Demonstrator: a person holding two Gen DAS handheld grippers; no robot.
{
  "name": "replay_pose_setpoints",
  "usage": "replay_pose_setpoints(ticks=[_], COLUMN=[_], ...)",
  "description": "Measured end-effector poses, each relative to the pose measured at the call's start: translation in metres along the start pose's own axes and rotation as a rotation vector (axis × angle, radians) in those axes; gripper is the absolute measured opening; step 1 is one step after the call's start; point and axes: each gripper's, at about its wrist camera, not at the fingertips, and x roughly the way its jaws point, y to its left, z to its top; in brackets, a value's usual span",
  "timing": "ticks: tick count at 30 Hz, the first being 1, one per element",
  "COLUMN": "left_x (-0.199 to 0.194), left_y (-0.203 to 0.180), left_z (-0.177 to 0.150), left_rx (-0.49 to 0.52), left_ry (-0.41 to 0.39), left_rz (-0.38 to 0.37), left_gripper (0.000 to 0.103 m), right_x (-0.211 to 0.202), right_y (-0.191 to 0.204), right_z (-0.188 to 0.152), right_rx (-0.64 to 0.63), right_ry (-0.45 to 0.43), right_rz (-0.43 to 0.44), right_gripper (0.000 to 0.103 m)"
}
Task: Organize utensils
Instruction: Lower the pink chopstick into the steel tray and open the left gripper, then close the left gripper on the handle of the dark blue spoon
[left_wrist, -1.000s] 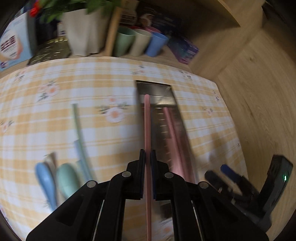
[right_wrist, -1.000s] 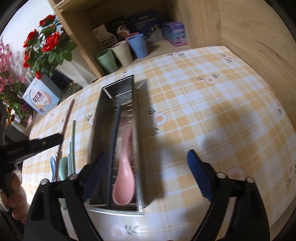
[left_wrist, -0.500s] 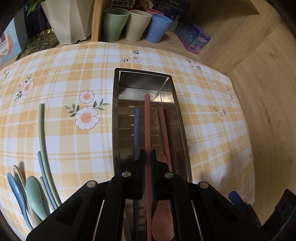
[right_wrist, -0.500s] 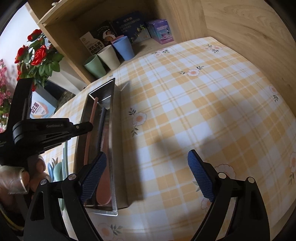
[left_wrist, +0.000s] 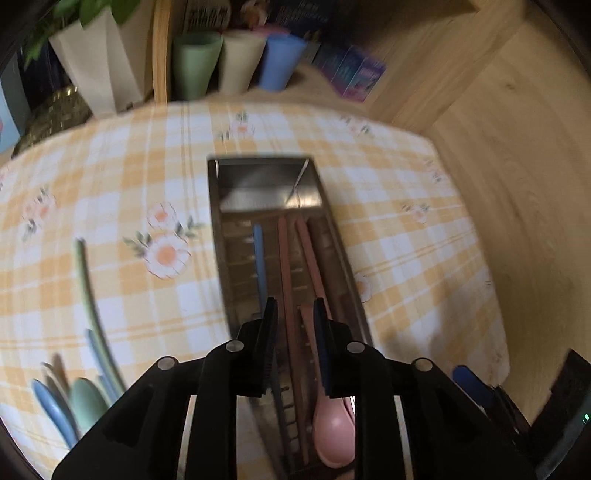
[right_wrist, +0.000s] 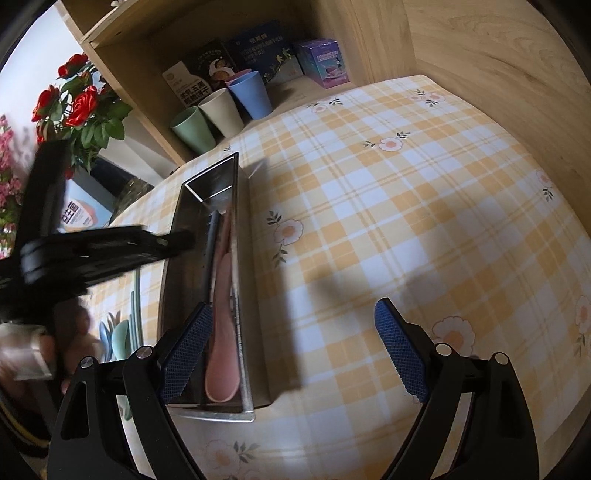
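Releasing: left hand-held gripper (left_wrist: 291, 314), lower centre, has just been opening; pink chopstick (left_wrist: 285, 266) lies loose between its jaws in the metal tray (left_wrist: 334, 236). Right hand-held gripper (right_wrist: 293, 347) hangs wide open, empty. Lift straight up, avoid snagging; remaining utensils (left_wrist: 86, 391) lower left on counter (left_wrist: 110, 184).

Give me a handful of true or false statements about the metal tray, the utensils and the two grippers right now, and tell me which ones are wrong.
1. The metal tray holds a pink spoon. True.
2. The left gripper is clamped on the pink chopstick. False: its jaws have just been opening and stand apart, with the chopstick lying in the tray between them.
3. The right gripper is open and holds nothing. True.
4. The green chopstick lies inside the tray. False: it lies on the tablecloth, beside the tray.
5. Three cups stand at the far edge of the table. True.
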Motion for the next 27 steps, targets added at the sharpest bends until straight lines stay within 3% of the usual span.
replay_pose_setpoints(ticks=[6,11,15,19,27], left_x=[-0.068,-0.111,-0.116,-0.109,-0.091], left_y=[0.04,0.12,0.165,0.182,0.176], left_z=[-0.018,-0.062,-0.102,-0.129,-0.148], left_rx=[0.067,-0.073,-0.174,-0.215,-0.23], left_ry=[-0.095,-0.129,-0.103,-0.071,-0.04], left_rz=[0.013,0.063,0.113,0.116,0.064], left_gripper=[0.022,0.037,0.037,0.037,0.034], right_x=[-0.007,-0.006,-0.001,-0.001,-0.005], right_y=[0.02,0.044,0.068,0.088,0.103], right_z=[-0.009,-0.02,-0.029,-0.034,-0.044], right_rx=[-0.001,-0.015,-0.06,-0.105,-0.156], right_ry=[-0.005,-0.01,0.007,0.013,0.024], right_rz=[0.023,0.058,0.067,0.077,0.074], right_gripper=[0.086,0.086,0.086,0.086,0.086])
